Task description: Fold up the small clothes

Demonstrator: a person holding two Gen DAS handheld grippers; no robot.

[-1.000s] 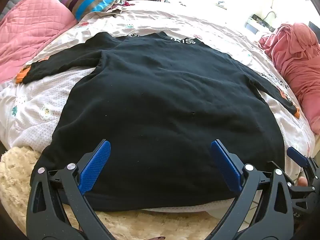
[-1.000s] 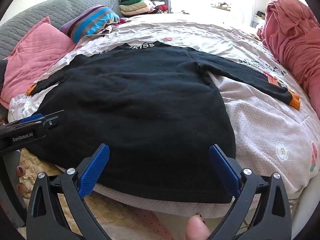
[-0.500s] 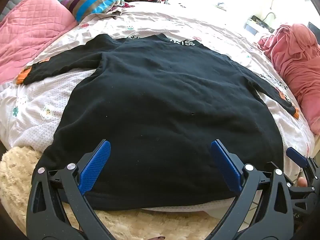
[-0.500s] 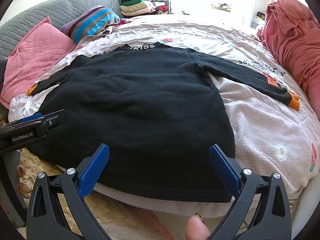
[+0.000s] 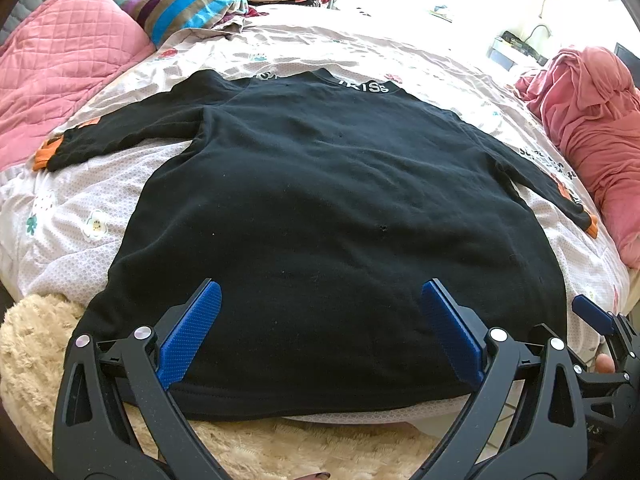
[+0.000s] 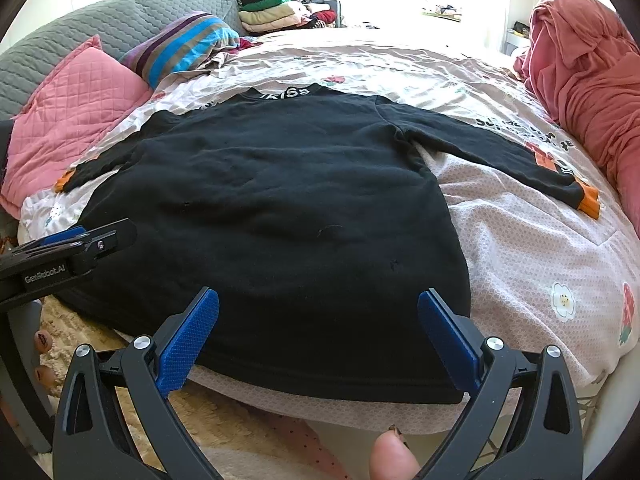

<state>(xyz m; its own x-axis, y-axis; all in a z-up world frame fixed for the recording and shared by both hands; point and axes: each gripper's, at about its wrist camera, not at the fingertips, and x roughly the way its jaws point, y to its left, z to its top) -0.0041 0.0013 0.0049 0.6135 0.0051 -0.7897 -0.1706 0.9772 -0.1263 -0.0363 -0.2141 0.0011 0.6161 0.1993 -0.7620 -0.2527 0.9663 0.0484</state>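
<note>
Sweater (image 5: 332,216) first, seen from our left wrist: black, spread flat and back-up on the floral bedspread (image 5: 72,216), collar at 12 o'clock, hem at 6 o'clock, sleeves reaching to 9 and 3 o'clock with orange cuffs; our left gripper (image 5: 320,336) hangs over the hem with its jaws wide apart and nothing between them; white collar lettering looks like "IRISs", though we cannot be sure of it.

From our right wrist, the same sweater (image 6: 280,208) fills the middle; our right gripper (image 6: 318,338) hovers at the hem's 5 o'clock corner, jaws spread wide and empty; the left tool at 9 o'clock reads "GenRobot.AI"; the collar print is no clearer here.

We judge the risk is pinching one layer only, or bedspread along with the hem, which would drag the sheet and skew the fold.
</note>
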